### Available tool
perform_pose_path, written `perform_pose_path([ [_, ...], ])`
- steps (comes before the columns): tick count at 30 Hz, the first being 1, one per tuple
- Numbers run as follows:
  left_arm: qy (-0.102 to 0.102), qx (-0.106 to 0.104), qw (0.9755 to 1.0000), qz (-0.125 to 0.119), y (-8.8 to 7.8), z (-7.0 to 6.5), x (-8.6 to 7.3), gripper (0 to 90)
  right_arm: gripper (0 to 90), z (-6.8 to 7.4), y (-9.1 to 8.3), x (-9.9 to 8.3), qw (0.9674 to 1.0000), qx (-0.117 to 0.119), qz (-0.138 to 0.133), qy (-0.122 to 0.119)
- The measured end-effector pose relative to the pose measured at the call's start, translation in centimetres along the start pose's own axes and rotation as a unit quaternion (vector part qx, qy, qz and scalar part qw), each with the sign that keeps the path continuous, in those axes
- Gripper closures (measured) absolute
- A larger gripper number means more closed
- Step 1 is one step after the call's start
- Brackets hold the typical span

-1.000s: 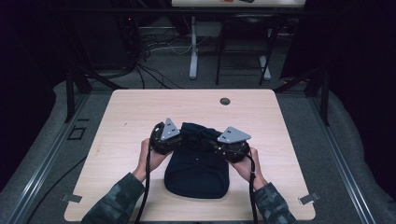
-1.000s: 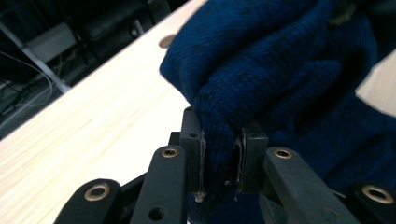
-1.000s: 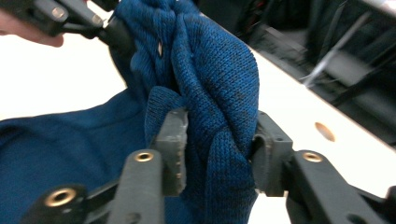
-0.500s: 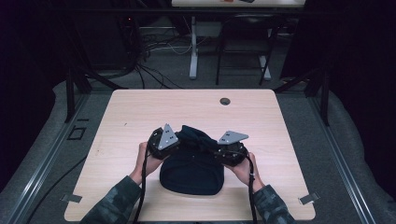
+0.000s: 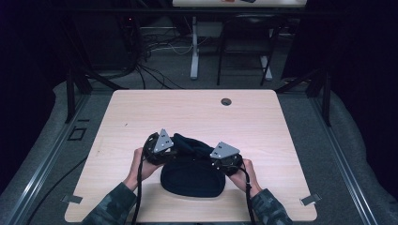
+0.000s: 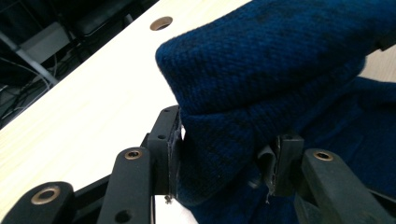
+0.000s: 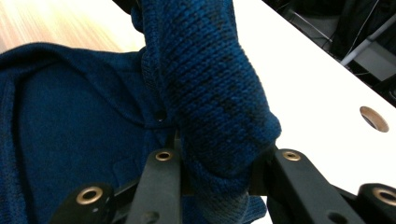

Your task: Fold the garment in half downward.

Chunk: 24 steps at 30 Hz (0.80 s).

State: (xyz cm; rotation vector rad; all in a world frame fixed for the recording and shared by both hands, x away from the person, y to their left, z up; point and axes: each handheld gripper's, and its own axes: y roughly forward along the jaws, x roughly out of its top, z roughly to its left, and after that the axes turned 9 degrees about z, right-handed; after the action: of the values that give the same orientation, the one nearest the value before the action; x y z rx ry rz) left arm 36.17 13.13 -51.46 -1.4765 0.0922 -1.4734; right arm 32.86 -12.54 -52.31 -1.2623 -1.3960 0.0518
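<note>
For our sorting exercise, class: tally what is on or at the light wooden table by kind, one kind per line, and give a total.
Dark blue knitted garment: 1
Black two-jaw grippers, left gripper and right gripper, each shut on the garment: 2
Round cable hole in the light wooden table: 1
Total: 4

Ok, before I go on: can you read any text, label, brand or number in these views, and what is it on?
None can be read.
The blue knitted garment shows plain knit with no tag or print, and both the left gripper and right gripper are shut on it.
The wooden table bears no markings.
A small red-orange patch on the far table at the top edge of the high view is too small to read.
</note>
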Motion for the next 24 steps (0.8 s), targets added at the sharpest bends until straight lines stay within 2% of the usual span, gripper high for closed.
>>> perform_pose_path([
  [2,0.003,-0.003,1.0000,0.002,0.1,-0.1,-0.3,57.2,72.1,0.2,0.0,-0.1,1.0000,-0.001,0.001,-0.001],
  [5,0.008,-0.003,1.0000,-0.001,0.1,-0.5,-0.8,66.0,71.8,0.5,0.0,-0.4,1.0000,-0.006,0.004,-0.007],
  [9,0.015,-0.002,0.9998,-0.009,0.1,-1.0,-1.6,75.3,68.5,0.7,0.0,-0.8,0.9999,0.000,0.016,-0.003],
  [12,0.022,-0.001,0.9998,-0.001,0.2,-1.4,-1.8,76.0,60.3,0.7,0.2,-0.9,0.9996,0.009,0.027,0.005],
  [17,0.023,-0.003,0.9997,0.000,-0.1,-1.8,-2.3,75.9,55.9,0.5,-0.5,-1.2,0.9992,0.022,0.030,0.013],
  [19,0.025,0.001,0.9997,0.006,0.0,-1.9,-2.4,76.0,52.0,0.5,-0.8,-1.3,0.9987,0.025,0.041,0.017],
  [22,0.013,0.000,0.9999,0.004,0.1,-2.0,-2.7,76.0,51.3,0.7,-1.2,-1.7,0.9986,0.025,0.043,0.019],
  [24,0.012,-0.002,0.9999,0.005,0.2,-2.0,-2.8,76.0,55.0,0.5,-1.5,-2.0,0.9986,0.026,0.040,0.022],
])
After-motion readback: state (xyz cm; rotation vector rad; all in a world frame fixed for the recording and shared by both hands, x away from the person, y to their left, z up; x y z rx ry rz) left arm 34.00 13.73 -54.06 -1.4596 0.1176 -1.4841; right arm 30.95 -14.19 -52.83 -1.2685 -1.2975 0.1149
